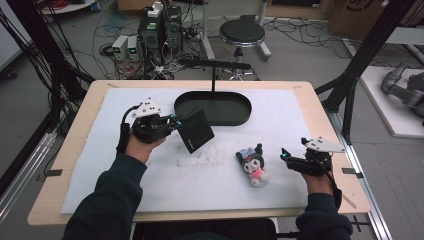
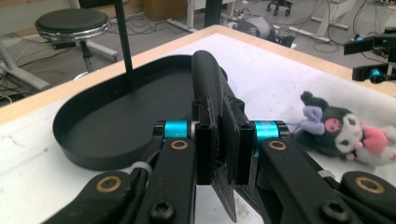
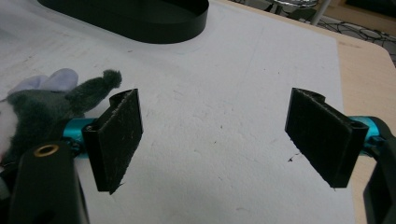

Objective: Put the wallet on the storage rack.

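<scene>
The left gripper [image 1: 172, 121] is clamped on a flat black square pouch [image 1: 196, 130], held tilted above the white mat. The black oval tray [image 1: 240, 117] lies just beyond it, far and slightly right, so a short forward carry likely comes next. The right gripper [image 1: 286, 156], jaws apart, rests right of the dark plush doll [image 1: 254, 162].

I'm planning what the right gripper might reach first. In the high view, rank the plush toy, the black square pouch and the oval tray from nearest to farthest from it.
From the right gripper:
1. Plush toy, just to its left.
2. Black square pouch, mid-table, clamped by the left gripper.
3. Oval tray, toward the far edge; too near the pouch's distance to rank firmly.
</scene>
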`<action>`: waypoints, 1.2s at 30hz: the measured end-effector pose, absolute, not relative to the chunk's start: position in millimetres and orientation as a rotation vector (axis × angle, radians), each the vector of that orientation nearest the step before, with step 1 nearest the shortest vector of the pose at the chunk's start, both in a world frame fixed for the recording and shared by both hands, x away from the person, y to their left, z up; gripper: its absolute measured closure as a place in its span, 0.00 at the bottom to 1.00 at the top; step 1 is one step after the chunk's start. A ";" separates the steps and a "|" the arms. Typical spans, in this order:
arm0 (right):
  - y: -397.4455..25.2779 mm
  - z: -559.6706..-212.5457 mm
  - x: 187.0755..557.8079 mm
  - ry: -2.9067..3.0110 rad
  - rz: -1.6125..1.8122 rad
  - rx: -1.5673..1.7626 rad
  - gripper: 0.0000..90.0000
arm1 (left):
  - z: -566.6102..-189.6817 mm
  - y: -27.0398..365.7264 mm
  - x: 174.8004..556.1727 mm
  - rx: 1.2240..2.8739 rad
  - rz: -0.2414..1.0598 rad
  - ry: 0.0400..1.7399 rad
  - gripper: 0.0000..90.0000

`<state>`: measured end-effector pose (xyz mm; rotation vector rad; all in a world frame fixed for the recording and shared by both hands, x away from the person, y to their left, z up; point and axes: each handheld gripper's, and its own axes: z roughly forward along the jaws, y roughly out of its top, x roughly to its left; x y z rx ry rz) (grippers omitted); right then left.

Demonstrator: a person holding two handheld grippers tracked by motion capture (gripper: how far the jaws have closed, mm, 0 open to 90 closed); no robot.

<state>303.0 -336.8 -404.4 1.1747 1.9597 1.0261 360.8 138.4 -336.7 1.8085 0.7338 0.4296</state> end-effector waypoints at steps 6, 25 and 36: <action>-337.4 -404.5 303.7 1.956 1.032 1.179 0.22 | -325.3 134.5 372.2 1.792 0.443 0.732 0.93; -340.4 -404.5 306.7 1.942 1.051 1.180 0.22 | -324.3 128.0 432.5 1.716 0.452 0.780 0.92; -340.2 -406.0 310.4 1.951 1.056 1.173 0.22 | -326.0 107.5 472.1 1.760 0.455 0.781 0.92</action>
